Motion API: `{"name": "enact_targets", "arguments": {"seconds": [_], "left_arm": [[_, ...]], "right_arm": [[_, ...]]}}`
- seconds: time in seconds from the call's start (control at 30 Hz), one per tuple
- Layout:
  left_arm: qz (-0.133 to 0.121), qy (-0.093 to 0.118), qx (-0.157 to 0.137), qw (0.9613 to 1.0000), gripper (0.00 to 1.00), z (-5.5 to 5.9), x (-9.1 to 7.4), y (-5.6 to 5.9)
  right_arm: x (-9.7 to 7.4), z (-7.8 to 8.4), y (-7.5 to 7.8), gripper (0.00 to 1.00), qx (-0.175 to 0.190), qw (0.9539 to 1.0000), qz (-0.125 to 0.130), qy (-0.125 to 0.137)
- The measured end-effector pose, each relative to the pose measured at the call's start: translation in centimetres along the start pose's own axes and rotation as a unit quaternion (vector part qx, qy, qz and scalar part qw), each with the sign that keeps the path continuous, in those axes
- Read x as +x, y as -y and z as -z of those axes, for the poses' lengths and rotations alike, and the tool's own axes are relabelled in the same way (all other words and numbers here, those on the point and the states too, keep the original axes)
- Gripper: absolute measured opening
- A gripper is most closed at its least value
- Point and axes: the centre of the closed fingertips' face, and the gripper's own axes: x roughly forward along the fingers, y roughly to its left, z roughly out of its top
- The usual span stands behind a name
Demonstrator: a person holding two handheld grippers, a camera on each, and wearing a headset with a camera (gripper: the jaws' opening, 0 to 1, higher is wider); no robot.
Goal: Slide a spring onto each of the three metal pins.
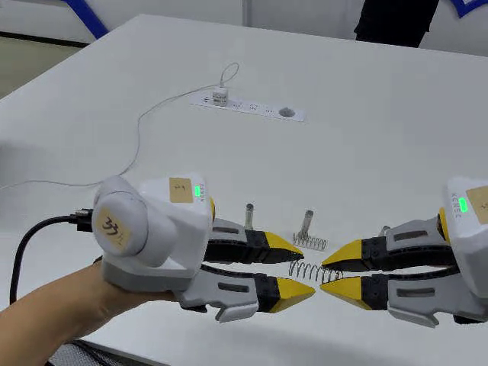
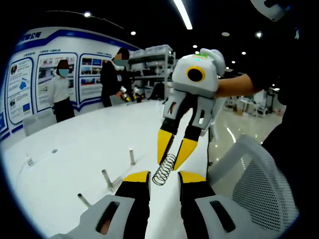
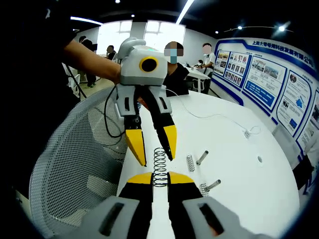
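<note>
Left gripper [image 1: 308, 272], in the hand at the near left of the worktop [image 1: 366, 152], sits closest to the head view. Its jaws are released, spread either side of the left end of a spring [image 3: 159, 167] with no clear contact. Right gripper [image 1: 321, 276] faces it from the right, almost tip to tip, with its jaws clenched on the spring's right end, as best its own view shows. The spring bridges the gap between the two, lying left-right close to the near edge; cannot tell whether it rests on the worktop or hangs just above it. Just beyond stand the left pin [image 1: 249, 215] and the middle pin [image 1: 308, 221], both bare. A loose spring [image 1: 309, 242] lies at the middle pin's foot. The right pin [image 2: 132, 156] has a third spring [image 3: 203, 188] just beside its base; cannot tell if it is threaded. Judgement: none of the three is clearly done. Risks from here:

1. The spring is pinched at one end only, so it may flex, swing or spring out of the grip.
2. A drop this near the edge could roll it off.
3. The free end is unsupported, so its bore could miss the pin top and snag.
4. Wide jaws moving past could sweep the loose spring away.
</note>
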Motion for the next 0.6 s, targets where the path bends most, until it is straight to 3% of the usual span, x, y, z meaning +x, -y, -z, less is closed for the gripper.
{"name": "enact_targets", "arguments": {"seconds": [0.6], "left_arm": [[0.017,-0.026,0.028,0.9991,0.15,-0.18,0.64,-0.58]], "right_arm": [[-0.13,-0.14,0.44,0.10,-0.009,0.9999,-0.002,-0.005]]}}
